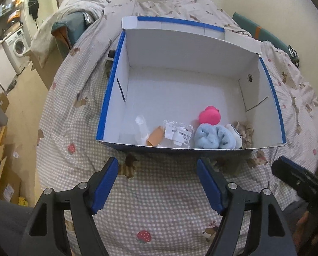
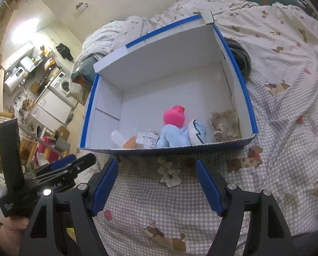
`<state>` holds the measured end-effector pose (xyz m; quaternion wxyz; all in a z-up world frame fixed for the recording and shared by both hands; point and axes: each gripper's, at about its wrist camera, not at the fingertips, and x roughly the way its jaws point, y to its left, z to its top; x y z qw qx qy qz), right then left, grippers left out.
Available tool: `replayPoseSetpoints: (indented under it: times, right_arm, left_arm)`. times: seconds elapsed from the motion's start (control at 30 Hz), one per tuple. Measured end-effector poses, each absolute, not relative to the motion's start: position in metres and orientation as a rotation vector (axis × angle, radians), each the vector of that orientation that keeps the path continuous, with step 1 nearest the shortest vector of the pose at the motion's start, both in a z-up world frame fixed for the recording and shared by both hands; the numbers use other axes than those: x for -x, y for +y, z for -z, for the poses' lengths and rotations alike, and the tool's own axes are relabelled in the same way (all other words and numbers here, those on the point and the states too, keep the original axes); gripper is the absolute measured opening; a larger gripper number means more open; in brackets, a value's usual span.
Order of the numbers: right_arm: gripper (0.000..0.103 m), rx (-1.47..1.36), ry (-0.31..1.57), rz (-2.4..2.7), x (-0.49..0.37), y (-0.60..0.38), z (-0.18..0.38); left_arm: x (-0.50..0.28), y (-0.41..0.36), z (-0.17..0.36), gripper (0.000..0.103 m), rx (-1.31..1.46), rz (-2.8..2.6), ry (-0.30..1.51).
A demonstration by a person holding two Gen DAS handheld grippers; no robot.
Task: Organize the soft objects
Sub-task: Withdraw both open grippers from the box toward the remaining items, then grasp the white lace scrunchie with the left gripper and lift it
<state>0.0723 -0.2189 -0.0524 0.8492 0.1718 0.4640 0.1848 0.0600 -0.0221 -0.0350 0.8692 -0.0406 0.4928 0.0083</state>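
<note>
While both claws hang spread and empty over the checked bedspread [image 1: 159,202], the sorting looks nearly finished. Inside the blue-edged cardboard box [image 1: 188,49], lined up against its near wall, sit a pink plush toy [image 1: 209,117], a light blue fluffy cloth [image 1: 210,137], a white cushion with blue lines [image 2: 197,135], a beige crocheted piece [image 2: 224,125] and some small plastic packets [image 1: 177,133]. Just outside the box's near wall, a cream frilly scrunchie [image 2: 169,173] lies on the bed, probably the last item. The right claw [image 2: 156,185] points almost at it; the left claw [image 1: 158,186] waits before the box.
</note>
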Motion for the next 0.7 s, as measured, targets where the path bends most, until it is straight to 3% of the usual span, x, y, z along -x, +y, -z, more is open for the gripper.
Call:
replayPoseSetpoints:
  times: [0.7]
  right_arm:
    - [0.079, -0.489, 1.046, -0.34, -0.092, -0.232, 0.071]
  left_arm:
    - [-0.046, 0.004, 0.07, 0.073, 0.172, -0.071, 1.117]
